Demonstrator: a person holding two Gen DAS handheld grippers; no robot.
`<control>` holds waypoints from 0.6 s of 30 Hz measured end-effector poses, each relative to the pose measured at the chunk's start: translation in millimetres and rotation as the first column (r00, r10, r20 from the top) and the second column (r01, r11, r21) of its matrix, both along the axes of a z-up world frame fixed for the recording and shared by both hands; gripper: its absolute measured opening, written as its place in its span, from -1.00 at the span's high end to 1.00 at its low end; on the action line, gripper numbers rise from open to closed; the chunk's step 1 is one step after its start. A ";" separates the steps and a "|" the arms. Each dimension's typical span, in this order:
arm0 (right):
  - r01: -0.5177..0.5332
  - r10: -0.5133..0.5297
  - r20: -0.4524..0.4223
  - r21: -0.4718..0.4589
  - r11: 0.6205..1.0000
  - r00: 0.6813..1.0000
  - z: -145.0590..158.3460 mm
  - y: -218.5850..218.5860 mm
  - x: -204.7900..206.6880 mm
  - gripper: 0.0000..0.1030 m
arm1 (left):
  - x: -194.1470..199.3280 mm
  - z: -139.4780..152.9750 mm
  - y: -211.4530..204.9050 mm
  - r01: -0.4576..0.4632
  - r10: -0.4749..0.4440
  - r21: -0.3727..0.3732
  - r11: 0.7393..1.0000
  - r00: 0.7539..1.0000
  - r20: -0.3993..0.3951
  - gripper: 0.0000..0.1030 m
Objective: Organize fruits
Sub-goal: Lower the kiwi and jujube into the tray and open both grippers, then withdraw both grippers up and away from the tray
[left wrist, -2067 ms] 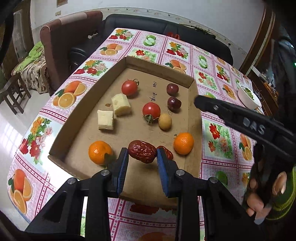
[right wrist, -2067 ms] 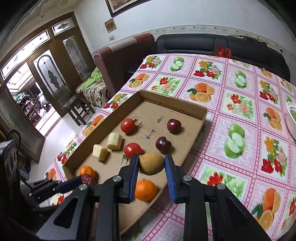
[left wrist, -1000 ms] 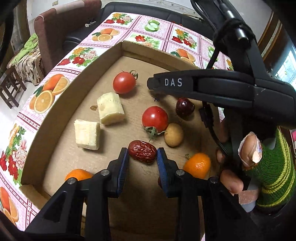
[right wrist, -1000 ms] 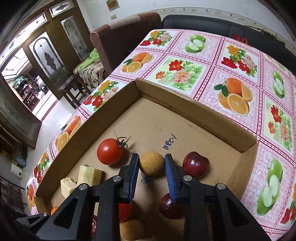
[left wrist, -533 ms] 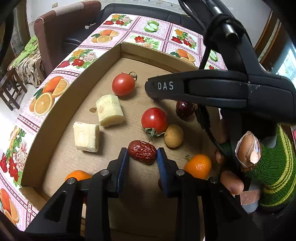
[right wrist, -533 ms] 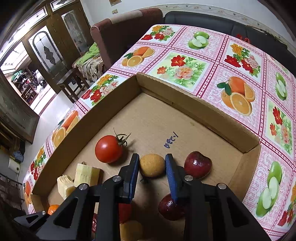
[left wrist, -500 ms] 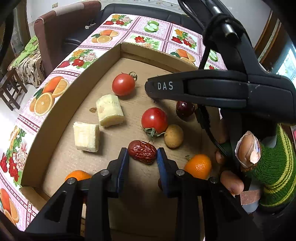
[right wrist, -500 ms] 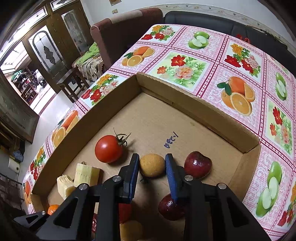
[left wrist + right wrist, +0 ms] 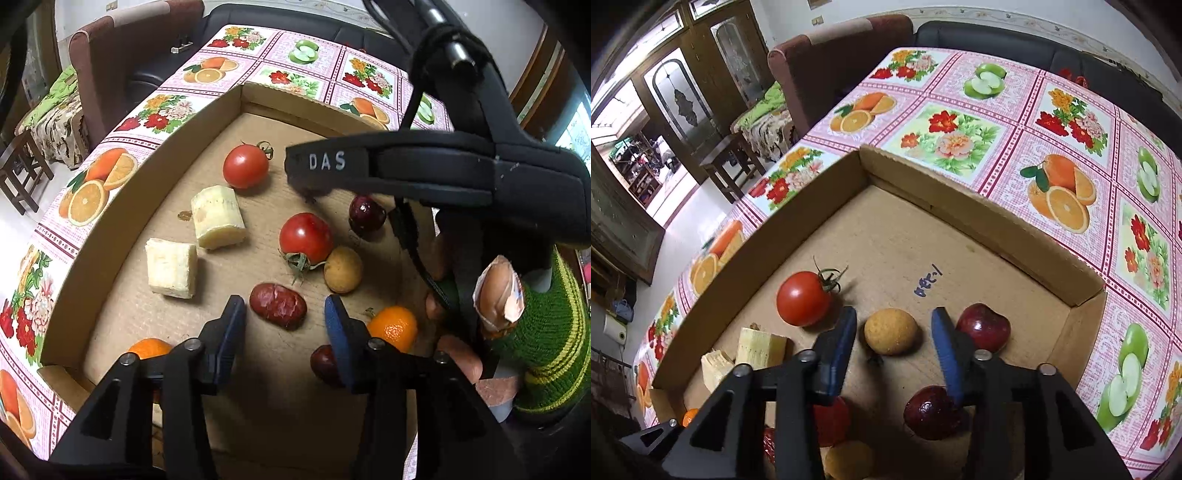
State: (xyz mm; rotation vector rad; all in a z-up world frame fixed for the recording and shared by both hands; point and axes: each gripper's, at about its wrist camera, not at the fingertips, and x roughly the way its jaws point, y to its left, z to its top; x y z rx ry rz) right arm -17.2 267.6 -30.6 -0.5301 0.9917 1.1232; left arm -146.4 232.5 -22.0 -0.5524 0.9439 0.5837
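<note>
A cardboard tray holds the fruit. My left gripper is open, its blue pads on either side of a red date lying on the tray floor. My right gripper is open around a tan round fruit resting on the tray floor. Near the date lie a tomato, a second tan fruit, two pale cut pieces and an orange. The right gripper's black body hangs over the tray's right side.
In the right wrist view a stemmed tomato lies left of the gripper and two dark red fruits lie right and below. The tray's far wall is just beyond. The fruit-print tablecloth surrounds the tray, with a sofa behind.
Both grippers have opened. The left one has let go of the red date and the right one has let go of the tan fruit; both fruits now lie on the tray floor.
</note>
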 end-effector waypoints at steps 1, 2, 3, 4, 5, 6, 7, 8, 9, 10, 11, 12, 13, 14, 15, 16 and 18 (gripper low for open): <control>0.004 -0.004 0.004 0.007 1.000 1.000 1.8 -1.0 -0.1 0.13 | -0.1 -0.1 -0.2 0.001 -0.001 -0.001 1.000 1.000 -0.001 0.15; 0.005 -0.005 0.005 0.014 1.000 1.000 3.8 -1.8 -0.2 0.13 | -0.6 -0.6 -0.5 -0.001 0.001 -0.003 1.000 1.000 -0.005 0.11; 0.001 -0.001 0.003 0.021 1.000 1.000 5.9 -2.5 -0.8 0.13 | -1.1 -1.1 -0.3 -0.005 0.005 -0.004 1.000 1.000 -0.007 0.08; -0.001 0.001 0.004 0.026 1.000 1.000 7.8 -3.1 -1.7 0.13 | -1.7 -1.6 -0.3 -0.008 0.008 -0.007 1.000 1.000 -0.008 0.01; -0.002 0.002 0.009 0.029 1.000 1.000 9.7 -4.0 -2.5 0.13 | -2.8 -1.8 -0.7 -0.010 0.010 -0.010 1.000 1.000 -0.007 0.00; -0.005 0.004 0.010 0.032 0.999 1.000 10.8 -4.4 -3.1 0.13 | -3.8 -1.5 -1.6 -0.007 0.007 -0.015 1.000 1.000 -0.005 0.00; -0.008 0.007 0.009 0.034 0.999 1.000 11.7 -5.1 -3.7 0.13 | -4.9 -1.1 -2.7 -0.004 0.004 -0.017 1.000 1.000 -0.002 0.00; -0.010 0.009 0.009 0.035 0.999 1.000 12.7 -6.2 -4.2 0.13 | -5.8 0.2 -5.6 0.000 0.000 -0.016 1.000 1.000 0.000 0.00; -0.011 0.010 0.011 0.038 0.999 1.000 13.9 -7.6 -4.8 0.13 | -7.3 1.3 -8.3 0.006 -0.006 -0.010 1.000 1.000 0.004 0.00; -0.013 0.013 0.012 0.040 0.999 1.000 15.0 -8.9 -5.5 0.13 | -7.8 3.1 -11.5 0.013 -0.013 -0.002 1.000 1.000 0.007 0.00; -0.019 0.018 0.011 0.045 0.999 1.000 16.3 -10.5 -6.7 0.13 | -8.6 4.6 -15.4 0.018 -0.018 0.008 1.000 1.000 0.006 0.00; -0.025 0.025 0.010 0.049 0.999 1.000 17.6 -12.3 -7.8 0.11 | -9.6 5.9 -18.7 0.022 -0.022 0.013 1.000 1.000 0.006 0.00; -0.029 0.029 0.011 0.051 0.998 1.000 18.9 -14.2 -8.7 0.05 | -10.6 6.8 -21.6 0.026 -0.026 0.013 1.000 1.000 0.010 0.00; -0.034 0.033 0.013 0.055 0.998 0.999 20.4 -16.6 -9.9 0.03 | -11.5 8.2 -24.6 0.031 -0.031 0.013 0.999 0.999 0.013 0.00; -0.039 0.038 0.015 0.062 0.997 0.999 22.4 -19.9 -11.3 0.01 | -13.0 9.7 -27.5 0.032 -0.033 0.017 0.999 0.999 0.015 0.00; -0.042 0.041 0.018 0.069 0.997 0.999 24.5 -22.9 -12.5 -0.03 | -14.7 11.1 -30.1 0.033 -0.033 0.021 0.999 0.999 0.017 0.00; -0.053 0.052 0.021 0.082 0.995 0.998 29.3 -30.3 -14.9 -0.12 | -18.0 14.1 -35.5 0.036 -0.037 0.028 0.999 0.999 0.022 0.00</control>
